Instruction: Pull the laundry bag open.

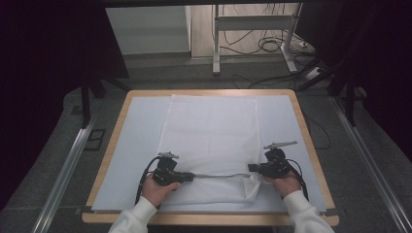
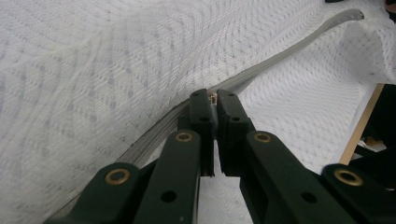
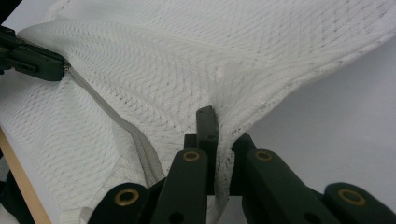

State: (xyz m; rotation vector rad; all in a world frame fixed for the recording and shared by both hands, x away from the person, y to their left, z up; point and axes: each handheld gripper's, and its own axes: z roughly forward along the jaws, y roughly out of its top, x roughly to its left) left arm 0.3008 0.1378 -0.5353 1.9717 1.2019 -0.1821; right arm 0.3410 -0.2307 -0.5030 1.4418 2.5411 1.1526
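Left tool (image 2: 211, 99): jaws pressed together on the small metal zipper pull (image 2: 213, 97), centre of the left gripper view; lower left of centre in the high view (image 1: 189, 177).
Right tool (image 3: 218, 125): pinching a fold of mesh at the bag's corner, lower middle of the right gripper view; lower right of centre in the high view (image 1: 250, 168).
Zipper (image 1: 218, 175): grey line stretched between the two tools, along the bag's near edge.
Mesh bag (image 1: 211, 131): white, flat on the pale mat (image 1: 141, 121), centre of the frame, near edge lifted slightly.
Worktop (image 1: 299, 109): wooden rim around the mat.
Step in hand: likely running the zipper, with the pull gripped and the corner anchored; opening or closing cannot be told.
Next move: steady pull along the zipper line, corner kept taut, fabric kept out of the slider.
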